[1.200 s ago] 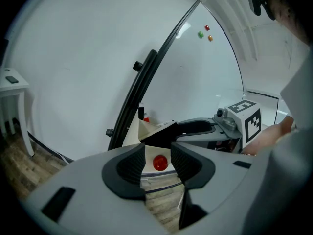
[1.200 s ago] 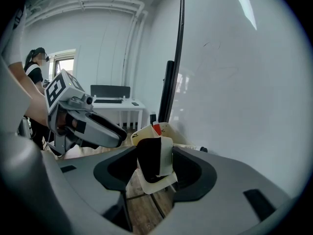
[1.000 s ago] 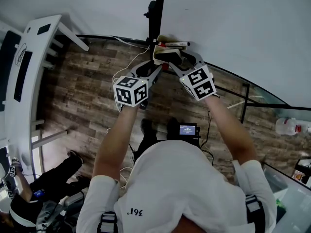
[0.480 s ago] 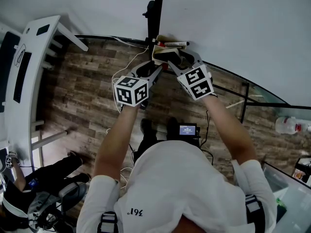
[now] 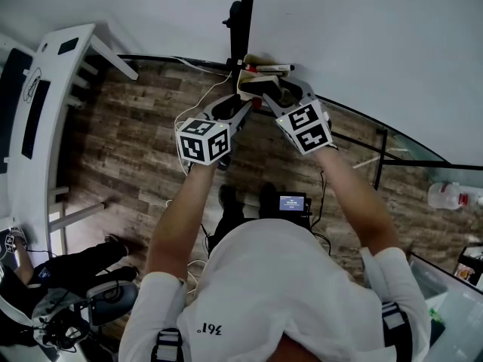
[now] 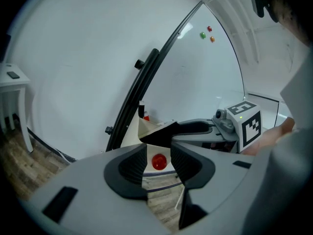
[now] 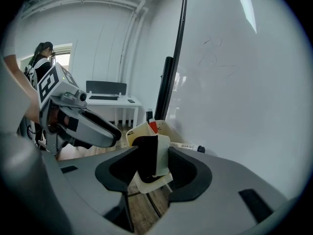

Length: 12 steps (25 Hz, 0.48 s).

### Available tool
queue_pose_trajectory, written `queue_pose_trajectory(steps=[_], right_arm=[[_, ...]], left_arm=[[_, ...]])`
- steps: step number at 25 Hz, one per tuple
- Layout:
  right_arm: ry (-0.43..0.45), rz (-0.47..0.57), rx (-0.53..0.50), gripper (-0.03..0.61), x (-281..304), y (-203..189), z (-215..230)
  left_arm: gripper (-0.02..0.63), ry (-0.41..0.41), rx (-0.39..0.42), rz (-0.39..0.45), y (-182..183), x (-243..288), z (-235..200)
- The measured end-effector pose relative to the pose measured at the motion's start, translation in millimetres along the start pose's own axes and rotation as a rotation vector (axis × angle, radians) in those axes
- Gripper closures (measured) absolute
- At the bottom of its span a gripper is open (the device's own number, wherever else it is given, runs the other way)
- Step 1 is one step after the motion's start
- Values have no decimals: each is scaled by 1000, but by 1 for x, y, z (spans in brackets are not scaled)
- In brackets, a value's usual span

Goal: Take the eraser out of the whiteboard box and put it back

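A cream whiteboard box point(image 5: 253, 76) hangs at the board's lower edge, with a marker point(image 5: 273, 68) lying beside it. The eraser point(image 7: 149, 158), dark felt on a white body, stands upright at the box's mouth point(image 7: 139, 131). My right gripper point(image 7: 152, 166) has just been closing; the eraser is between its jaws and both pads touch it. From above, that gripper point(image 5: 270, 89) reaches into the box. My left gripper point(image 6: 159, 161) is open with nothing in it, just left of the box point(image 6: 149, 133). A red round spot point(image 6: 159, 162) on the box shows through its gap.
The whiteboard point(image 5: 362, 44) fills the far side, with a black post point(image 5: 244, 13) above the box. A white desk point(image 5: 45, 104) stands at the left. A seated person point(image 5: 68, 277) is at lower left. A plastic bottle point(image 5: 449, 196) lies at the right.
The right gripper's marker cube has shifted slightly toward the left and its jaws have drawn in on the eraser. The person at lower left has moved. The left gripper has kept still.
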State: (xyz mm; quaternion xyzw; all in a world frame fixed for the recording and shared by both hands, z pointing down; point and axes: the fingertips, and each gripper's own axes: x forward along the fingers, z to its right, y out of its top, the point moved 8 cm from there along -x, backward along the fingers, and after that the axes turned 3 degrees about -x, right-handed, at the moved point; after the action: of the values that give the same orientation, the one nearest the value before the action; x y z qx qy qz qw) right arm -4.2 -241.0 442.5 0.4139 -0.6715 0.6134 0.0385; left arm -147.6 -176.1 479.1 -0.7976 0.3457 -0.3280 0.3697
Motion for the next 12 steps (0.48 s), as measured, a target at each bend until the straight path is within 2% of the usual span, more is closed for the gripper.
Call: queue_pose_trajectory(steps=[12], right_arm=[[-44, 34, -17, 380, -16, 3, 5]], left_arm=[[463, -18, 5, 18, 6, -5, 11]])
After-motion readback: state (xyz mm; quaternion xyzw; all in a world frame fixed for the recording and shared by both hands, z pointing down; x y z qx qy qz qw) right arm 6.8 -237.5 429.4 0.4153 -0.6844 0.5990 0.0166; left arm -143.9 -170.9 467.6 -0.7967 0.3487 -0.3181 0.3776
